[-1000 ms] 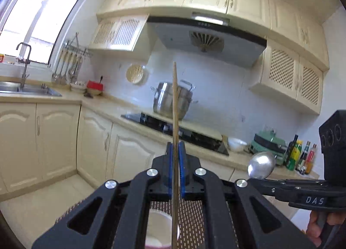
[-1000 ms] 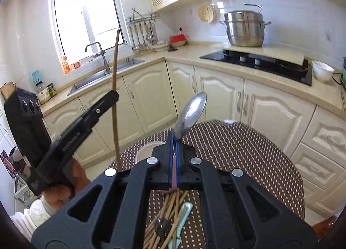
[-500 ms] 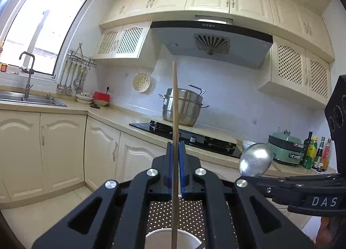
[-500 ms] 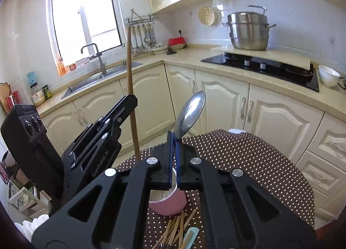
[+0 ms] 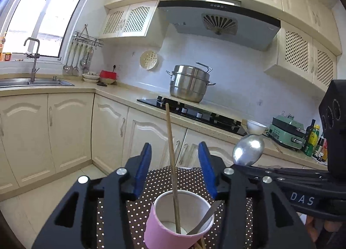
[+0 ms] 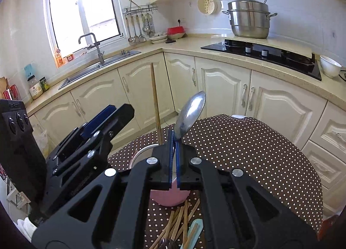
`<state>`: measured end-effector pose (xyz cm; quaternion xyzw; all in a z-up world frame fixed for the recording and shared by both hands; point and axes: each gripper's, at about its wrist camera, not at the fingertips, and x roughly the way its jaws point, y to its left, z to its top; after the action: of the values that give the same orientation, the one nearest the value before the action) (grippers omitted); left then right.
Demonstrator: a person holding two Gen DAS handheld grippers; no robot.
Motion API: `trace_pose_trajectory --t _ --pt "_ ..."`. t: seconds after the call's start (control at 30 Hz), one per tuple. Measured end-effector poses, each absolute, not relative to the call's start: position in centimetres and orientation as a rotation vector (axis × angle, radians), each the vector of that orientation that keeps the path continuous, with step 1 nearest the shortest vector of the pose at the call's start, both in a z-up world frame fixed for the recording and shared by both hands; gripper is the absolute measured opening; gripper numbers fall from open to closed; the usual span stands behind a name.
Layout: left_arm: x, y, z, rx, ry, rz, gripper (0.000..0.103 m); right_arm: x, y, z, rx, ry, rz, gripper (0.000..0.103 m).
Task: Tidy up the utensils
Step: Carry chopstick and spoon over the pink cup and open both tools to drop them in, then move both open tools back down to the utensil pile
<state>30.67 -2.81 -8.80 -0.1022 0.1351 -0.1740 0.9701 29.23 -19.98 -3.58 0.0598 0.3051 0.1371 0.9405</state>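
The wooden chopstick (image 5: 172, 158) stands tilted inside the pink paper cup (image 5: 173, 225), its lower end on the cup's white bottom and its upper end rising well above the rim. Your left hand-held gripper (image 5: 174, 170) has just been opening: its blue pads (image 5: 142, 170) now stand spread on either side of the chopstick, with the stick between them and neither pad touching it. A thin metal handle (image 5: 205, 218) leans on the cup's right rim.

Just right of the cup, your right hand-held gripper (image 6: 173, 162) is pressed together on the neck of a steel spoon (image 6: 190, 114), whose smooth oval bowl points up and away from you. Whether that metal handle in the cup belongs to this spoon I cannot tell.

The cup sits on the counter (image 6: 248, 145), a round top under a brown cloth with white dots. On the near side of the cup lies a loose heap of more wooden chopsticks (image 6: 179, 225) with a pale teal utensil (image 6: 194, 231) among them.

Beyond the cup, cream cabinets (image 5: 64, 130) run beneath a stone worktop that carries a steel sink (image 5: 32, 82) under the window, a black hob (image 5: 194, 114), and a stacked steel steamer pot (image 5: 190, 83) below the range hood (image 5: 218, 21).
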Motion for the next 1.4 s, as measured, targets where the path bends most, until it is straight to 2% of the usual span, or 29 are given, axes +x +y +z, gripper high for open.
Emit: trace_pose_trajectory --t 0.1,0.63,0.67,0.7,0.77,1.03,1.4 --pt "30.2 -2.5 -8.8 -0.203 0.321 -0.342 0.055 28.9 -19.6 -3.8 0.121 0.629 0.273 0.003" --pt "26.3 -1.1 -9.4 -0.179 0.475 -0.323 0.069 27.7 -19.2 -5.0 0.156 0.696 0.217 0.006" --pt "26.1 -1.1 -9.5 -0.177 0.486 -0.327 0.07 27.6 -19.3 -5.0 0.157 0.696 0.213 0.014" --pt "25.8 -1.1 -9.5 -0.175 0.497 -0.332 0.07 27.4 -19.4 -4.9 0.16 0.693 0.21 0.033" --pt "25.3 -1.0 -9.6 -0.175 0.514 -0.335 0.07 26.7 -19.7 -4.7 0.174 0.671 0.198 0.059" --pt "23.6 -0.7 -10.9 -0.15 0.615 -0.337 0.07 24.3 -21.0 -5.3 0.162 0.692 0.175 0.059" --pt "22.3 -3.1 -17.1 -0.018 0.873 -0.373 0.07 19.9 -24.2 -11.7 0.14 0.866 0.129 0.059"
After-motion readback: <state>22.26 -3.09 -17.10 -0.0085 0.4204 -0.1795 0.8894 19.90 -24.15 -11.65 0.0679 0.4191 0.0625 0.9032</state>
